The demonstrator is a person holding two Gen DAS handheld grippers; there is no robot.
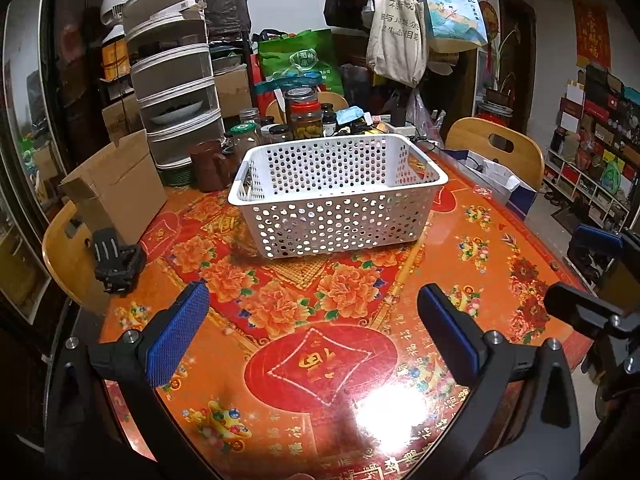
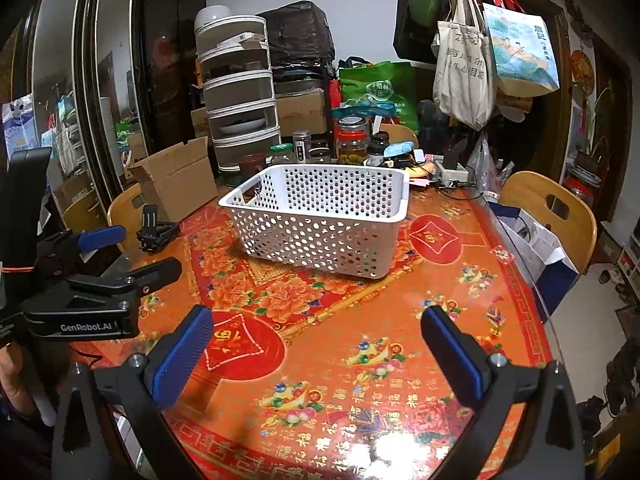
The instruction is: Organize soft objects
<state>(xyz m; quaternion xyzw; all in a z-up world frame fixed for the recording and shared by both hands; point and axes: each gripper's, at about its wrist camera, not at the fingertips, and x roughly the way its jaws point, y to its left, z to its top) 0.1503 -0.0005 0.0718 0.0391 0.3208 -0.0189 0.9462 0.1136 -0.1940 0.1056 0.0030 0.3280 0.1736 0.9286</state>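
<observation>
A white perforated plastic basket [image 1: 340, 196] stands on the red and orange floral tablecloth, past the middle of the table; it also shows in the right wrist view [image 2: 320, 220]. I cannot see anything soft inside it or on the cloth. My left gripper [image 1: 312, 328] is open and empty, held above the near part of the table, well short of the basket. My right gripper [image 2: 316, 344] is open and empty too, to the right of the left one. The left gripper's body [image 2: 100, 300] shows at the left of the right wrist view.
An open cardboard box [image 1: 116, 184] sits at the table's left. A black clamp-like object [image 1: 118, 260] lies near the left edge. Jars and bottles [image 1: 304, 116] and a stacked food cover [image 1: 172, 80] crowd the back. Wooden chairs [image 1: 500, 148] stand at both sides.
</observation>
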